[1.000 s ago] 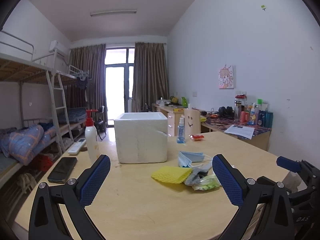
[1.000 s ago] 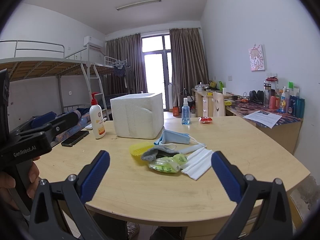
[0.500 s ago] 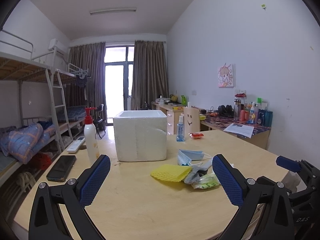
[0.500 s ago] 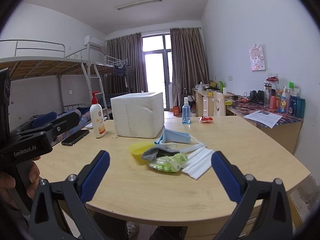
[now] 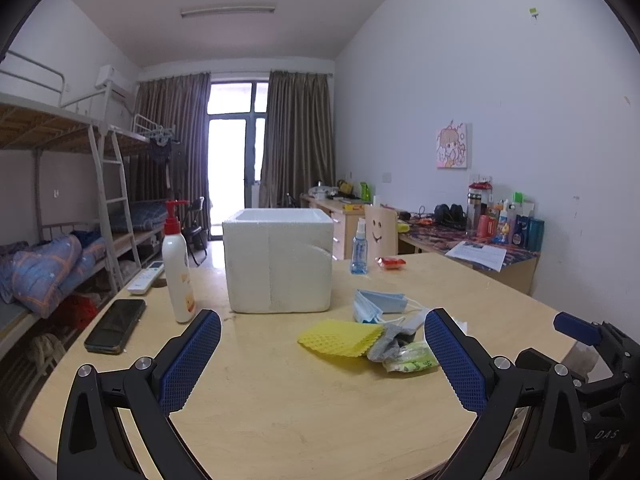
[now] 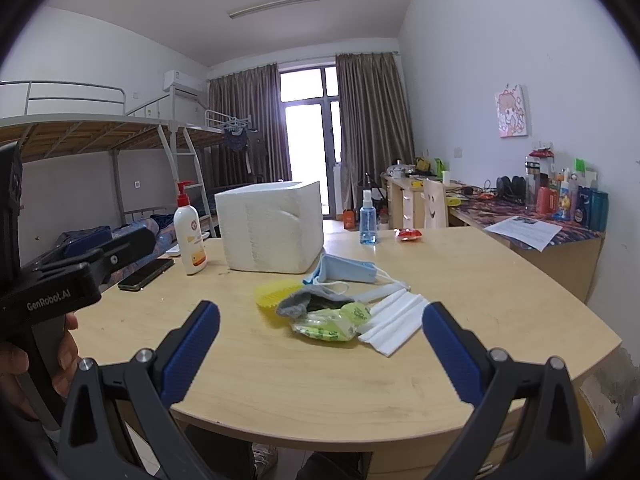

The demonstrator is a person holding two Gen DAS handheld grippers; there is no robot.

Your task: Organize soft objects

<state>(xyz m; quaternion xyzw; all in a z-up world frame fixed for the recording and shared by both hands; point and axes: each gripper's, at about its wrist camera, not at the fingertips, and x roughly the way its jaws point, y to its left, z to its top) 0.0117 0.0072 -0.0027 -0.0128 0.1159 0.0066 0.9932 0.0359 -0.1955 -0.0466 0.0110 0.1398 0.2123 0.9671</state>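
Observation:
A pile of soft things lies mid-table: a yellow foam net (image 5: 340,337) (image 6: 274,294), a grey sock (image 5: 386,346) (image 6: 304,300), a green tissue pack (image 5: 410,360) (image 6: 334,320), blue face masks (image 5: 380,304) (image 6: 348,272) and white foam strips (image 6: 396,320). Behind them stands an open white foam box (image 5: 278,260) (image 6: 270,226). My left gripper (image 5: 322,364) hovers open over the near table, short of the pile. My right gripper (image 6: 320,354) is open too, at the front edge, with the pile beyond its fingers.
A lotion pump bottle (image 5: 178,268) (image 6: 192,236), a black phone (image 5: 116,326) (image 6: 146,274) and a white remote (image 5: 146,277) occupy the table's left side. A blue spray bottle (image 5: 359,248) (image 6: 368,220) and a red packet (image 5: 392,263) stand behind. A hand (image 6: 24,364) holds the left gripper.
The left wrist view has tilted slightly, so the table and box sit a little lower in frame. The right gripper and the pile are unchanged.

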